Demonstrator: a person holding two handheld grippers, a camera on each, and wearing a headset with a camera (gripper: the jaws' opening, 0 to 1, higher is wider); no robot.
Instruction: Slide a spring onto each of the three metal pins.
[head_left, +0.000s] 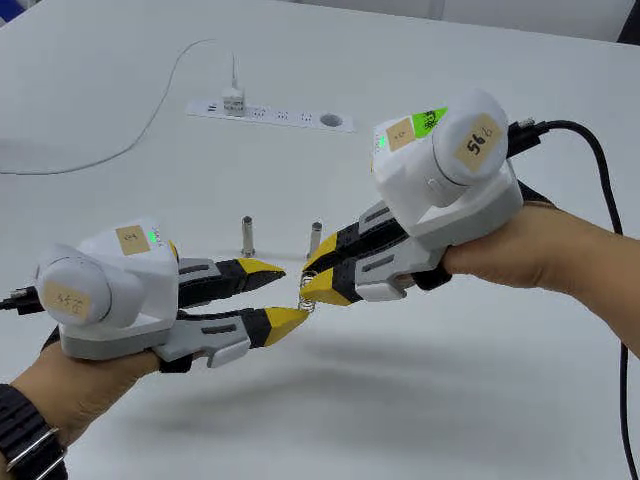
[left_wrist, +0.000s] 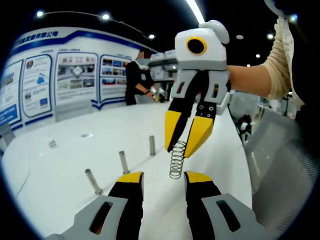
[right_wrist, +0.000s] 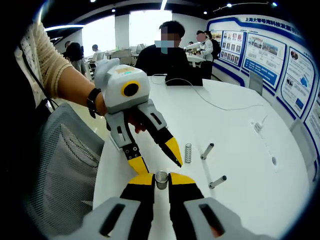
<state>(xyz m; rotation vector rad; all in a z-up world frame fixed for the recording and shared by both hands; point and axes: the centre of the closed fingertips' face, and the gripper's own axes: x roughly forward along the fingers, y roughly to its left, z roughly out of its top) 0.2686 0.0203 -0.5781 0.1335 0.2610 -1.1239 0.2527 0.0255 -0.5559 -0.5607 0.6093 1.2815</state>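
My right gripper (head_left: 312, 280) is shut on a small metal spring (head_left: 308, 297), held above the white table. In the left gripper view the spring (left_wrist: 176, 160) hangs down from the right gripper (left_wrist: 182, 147). Just left of it, my left gripper (head_left: 275, 295) is open, its yellow tips on either side of the spring's lower end without touching it. Two bare metal pins (head_left: 247, 235) (head_left: 316, 238) stand upright behind the grippers. In the left gripper view, a row of three pins shows; the far one (left_wrist: 152, 145) carries a spring, and the two nearer ones (left_wrist: 123, 161) (left_wrist: 92, 181) are bare.
A white power strip (head_left: 270, 113) with a plug and a thin cable lies at the back of the table (head_left: 450, 380). A black cable (head_left: 600, 170) runs from the right gripper. People stand and sit beyond the table, and a mesh chair (right_wrist: 65, 165) is beside it.
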